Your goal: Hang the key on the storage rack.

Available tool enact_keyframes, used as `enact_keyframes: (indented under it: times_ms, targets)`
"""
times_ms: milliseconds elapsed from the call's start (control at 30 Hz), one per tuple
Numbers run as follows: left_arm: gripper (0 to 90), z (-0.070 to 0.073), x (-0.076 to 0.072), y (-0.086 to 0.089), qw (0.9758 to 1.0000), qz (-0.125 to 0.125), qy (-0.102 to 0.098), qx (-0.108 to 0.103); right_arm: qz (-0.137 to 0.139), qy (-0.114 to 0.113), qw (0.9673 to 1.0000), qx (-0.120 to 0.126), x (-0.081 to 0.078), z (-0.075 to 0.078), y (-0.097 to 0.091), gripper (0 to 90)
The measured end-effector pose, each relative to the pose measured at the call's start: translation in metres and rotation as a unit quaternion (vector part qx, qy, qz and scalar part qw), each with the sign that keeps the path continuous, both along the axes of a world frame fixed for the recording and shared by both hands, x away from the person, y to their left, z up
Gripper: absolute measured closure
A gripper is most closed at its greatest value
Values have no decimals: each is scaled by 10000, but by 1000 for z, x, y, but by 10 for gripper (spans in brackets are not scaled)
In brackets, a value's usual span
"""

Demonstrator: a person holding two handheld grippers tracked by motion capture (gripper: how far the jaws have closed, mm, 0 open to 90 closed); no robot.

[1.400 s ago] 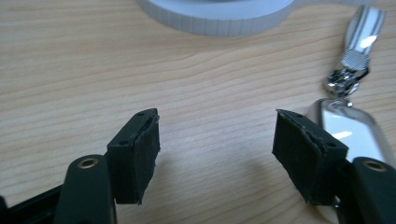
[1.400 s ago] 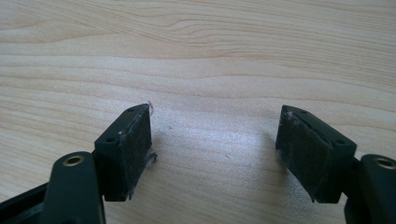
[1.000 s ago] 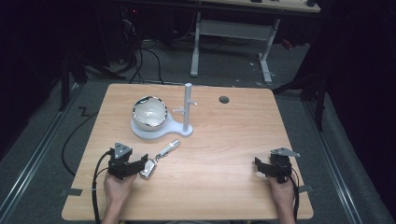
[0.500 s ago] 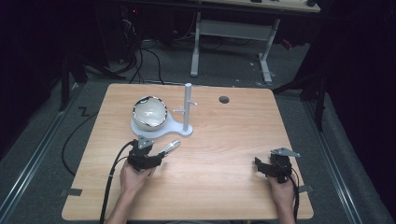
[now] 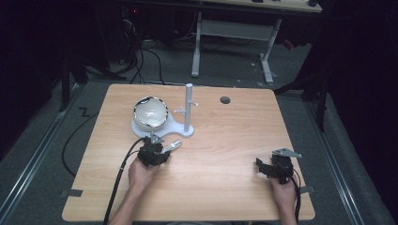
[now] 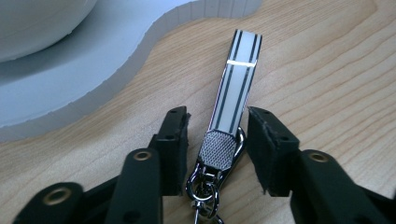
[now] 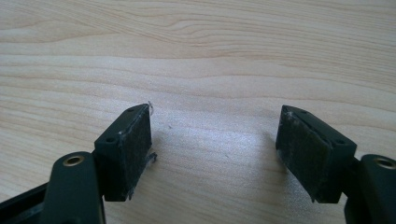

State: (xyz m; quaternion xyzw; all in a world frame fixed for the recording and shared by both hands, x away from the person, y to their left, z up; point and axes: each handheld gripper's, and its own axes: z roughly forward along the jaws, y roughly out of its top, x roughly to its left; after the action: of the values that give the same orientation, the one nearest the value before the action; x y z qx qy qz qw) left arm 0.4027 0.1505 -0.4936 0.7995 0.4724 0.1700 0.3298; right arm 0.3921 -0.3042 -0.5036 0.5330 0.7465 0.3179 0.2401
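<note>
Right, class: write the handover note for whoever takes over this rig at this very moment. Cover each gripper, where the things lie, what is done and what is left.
Left gripper: open, jaws either side of the keychain, level with its knurled metal clasp; not yet closed on it.
Right gripper: open, holding nothing, low over bare wood near the table's right front.
Keychain: a striped strap with clip and rings, lying flat on the table just in front of the white stand, whose base also carries a bowl.
Done: left gripper lined up on the keychain.
Left: close the jaws and lift; probably hang it on one of the stand's pegs, though that is a guess.
</note>
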Motion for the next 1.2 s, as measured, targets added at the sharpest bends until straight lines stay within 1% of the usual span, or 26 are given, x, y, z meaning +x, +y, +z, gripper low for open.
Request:
enact_keyframes:
  times_ms: [67,200,233,300,333,400,500,600,667,700,767,800,900,933,967,1000,1033,1067,1100,1133,1167,1200]
  targets:
    - [660,0,1,0,10000,-47,32,-5,-1,1,10000,1,0,0,0,270]
    - [676,0,1,0,9999,-85,67,-37,1,1,10000,-1,0,0,0,270]
    - [688,1,1,0,10000,-88,41,-5,0,1,10000,1,0,0,0,270]
    - [702,3,0,2,9999,-96,-46,-81,0,1,10000,1,0,0,0,270]
    - [742,5,-1,2,9999,-72,-80,-118,1,1,10000,0,0,0,0,270]
    - [743,7,-1,4,9998,-53,-114,-156,0,1,10000,1,0,0,0,270]
    - [744,6,-1,5,9998,-85,-101,-116,0,0,10000,0,0,0,0,270]
    - [745,7,-1,5,9998,-99,-118,-127,0,1,10000,0,0,0,0,270]
    - [746,8,-3,3,9996,-123,-196,-142,1,2,10000,1,0,0,0,270]
    - [746,8,-3,3,9996,-123,-196,-142,0,2,10000,0,0,0,0,270]
    - [747,11,-5,3,9994,-145,-259,-188,0,1,10000,1,0,0,0,270]
    - [747,16,-8,4,9989,-157,-354,-271,-1,2,10000,0,0,0,0,270]
    - [748,25,-14,6,9974,-170,-504,-491,0,1,10000,0,0,0,0,270]
    - [748,25,-14,6,9974,-170,-504,-491,0,1,10000,0,0,0,0,270]
    - [748,34,-18,7,9962,-204,-620,-584,-4,3,10000,1,0,0,0,270]
    - [748,37,-20,8,9956,-214,-663,-623,0,1,10000,1,0,0,0,270]
    - [748,37,-20,8,9956,-214,-663,-623,0,1,10000,1,0,0,0,270]
    - [748,44,-22,9,9943,-232,-758,-715,0,1,10000,1,0,0,0,270]
    - [748,48,-23,10,9936,-236,-797,-767,0,1,10000,0,0,0,0,270]
    - [748,48,-23,10,9936,-236,-797,-767,0,1,10000,0,0,0,0,270]
    - [748,52,-24,12,9925,-236,-846,-846,-2,2,10000,0,0,0,0,270]
    - [748,60,-25,14,9908,-244,-929,-957,1,1,10000,-1,0,0,0,270]
